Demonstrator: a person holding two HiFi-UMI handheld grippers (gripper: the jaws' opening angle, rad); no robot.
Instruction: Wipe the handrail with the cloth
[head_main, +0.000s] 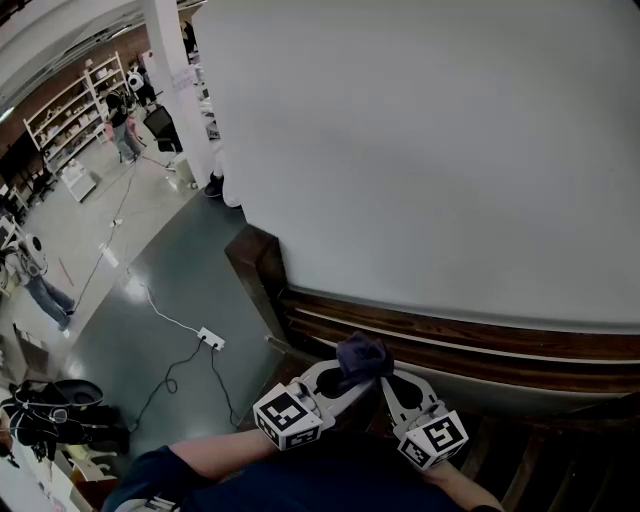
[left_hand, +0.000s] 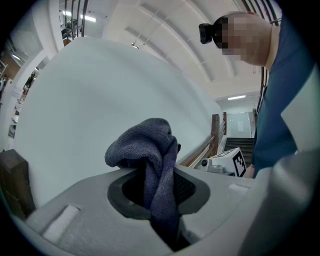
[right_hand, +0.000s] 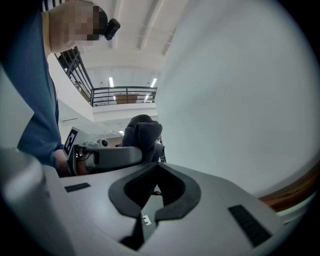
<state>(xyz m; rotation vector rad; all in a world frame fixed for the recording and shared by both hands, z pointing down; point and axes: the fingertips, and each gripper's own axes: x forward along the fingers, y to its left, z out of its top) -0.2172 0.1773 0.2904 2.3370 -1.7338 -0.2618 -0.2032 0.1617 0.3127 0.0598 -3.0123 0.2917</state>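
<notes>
A dark blue cloth (head_main: 362, 356) bunches up out of my left gripper (head_main: 345, 376), which is shut on it just below the brown wooden handrail (head_main: 450, 335). In the left gripper view the cloth (left_hand: 152, 160) hangs through the jaws of the left gripper (left_hand: 150, 175), and the handrail (left_hand: 200, 152) runs off behind it along the white wall. My right gripper (head_main: 393, 382) sits close beside the left one, jaws together with nothing between them. The right gripper view shows the right gripper (right_hand: 156, 172), the cloth (right_hand: 142, 132) just beyond it, and a bit of handrail (right_hand: 295, 192).
A large white wall panel (head_main: 430, 150) rises behind the handrail. A dark newel post (head_main: 255, 255) ends the rail at the left. Below lie a grey floor with a power strip (head_main: 210, 338) and cables, shelves (head_main: 75, 110) and people far off. Dark stair treads (head_main: 530, 465) show at the lower right.
</notes>
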